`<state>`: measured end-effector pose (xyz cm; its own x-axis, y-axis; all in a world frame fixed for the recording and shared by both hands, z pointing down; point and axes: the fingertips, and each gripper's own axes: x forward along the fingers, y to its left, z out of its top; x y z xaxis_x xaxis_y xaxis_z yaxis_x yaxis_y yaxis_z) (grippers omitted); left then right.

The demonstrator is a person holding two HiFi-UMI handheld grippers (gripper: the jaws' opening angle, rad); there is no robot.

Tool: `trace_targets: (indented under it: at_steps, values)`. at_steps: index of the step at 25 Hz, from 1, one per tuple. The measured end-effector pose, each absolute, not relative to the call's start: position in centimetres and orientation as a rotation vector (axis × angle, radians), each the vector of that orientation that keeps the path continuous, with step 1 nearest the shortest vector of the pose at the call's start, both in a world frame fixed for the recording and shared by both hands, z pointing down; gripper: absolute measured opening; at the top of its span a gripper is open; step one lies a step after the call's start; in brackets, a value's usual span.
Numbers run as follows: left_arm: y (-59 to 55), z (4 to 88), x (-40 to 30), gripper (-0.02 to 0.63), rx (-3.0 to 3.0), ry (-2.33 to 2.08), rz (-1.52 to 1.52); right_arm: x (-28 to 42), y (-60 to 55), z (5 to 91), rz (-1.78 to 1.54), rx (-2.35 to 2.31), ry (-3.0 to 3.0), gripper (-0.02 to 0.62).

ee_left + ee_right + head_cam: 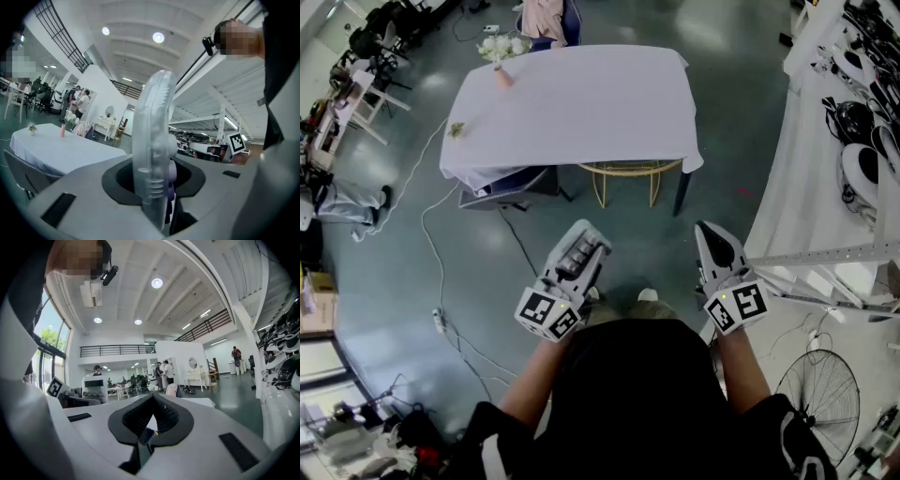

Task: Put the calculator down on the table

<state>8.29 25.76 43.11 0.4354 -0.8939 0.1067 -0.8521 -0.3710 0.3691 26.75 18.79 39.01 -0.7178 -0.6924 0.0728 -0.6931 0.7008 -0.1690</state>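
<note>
Between left tongs (pixel 586 242), calculator (pixel 575 258) lengthwise, far end toward white table (pixel 581 103)

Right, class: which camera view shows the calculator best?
The head view: the calculator shows its keyed face, held in the left gripper. The left gripper view shows it only edge-on; the right gripper view misses it.

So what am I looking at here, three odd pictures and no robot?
No robot: a person holds a gripper in each hand. The top-down picture comes from a camera on their head; the other two from cameras riding on the grippers. The left gripper has its fingers closed on a calculator, seen edge-on in its own view. The right gripper is shut and empty. Ahead stands a table under a white cloth, with a pink vase on it.
</note>
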Motion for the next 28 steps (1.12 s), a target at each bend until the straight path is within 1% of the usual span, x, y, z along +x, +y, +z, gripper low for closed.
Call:
trace_targets:
  at_steps: [9,16,24,28]
  values:
    - [26.6,43.3,8.3,0.127,2.278,-1.559,-0.159,28.3,19.9,40.3,0.292,1.190,-2.863,-0.002]
    - [25.2,44.0,7.3,0.127,2.259,-1.596,-0.131,27.0,19.3,42.7,0.356,1.123,-2.859,-0.002]
    - [18.4,45.5,3.0,0.127,2.296,-1.526,-0.143,23.6,13.0,44.2,0.405,1.235,-2.793,-0.002]
    - [14.1,45.3,-0.3,0.127,2.312,-1.493,-0.154,21.1,8.4,44.4,0.441,1.281,-2.742,-0.002]
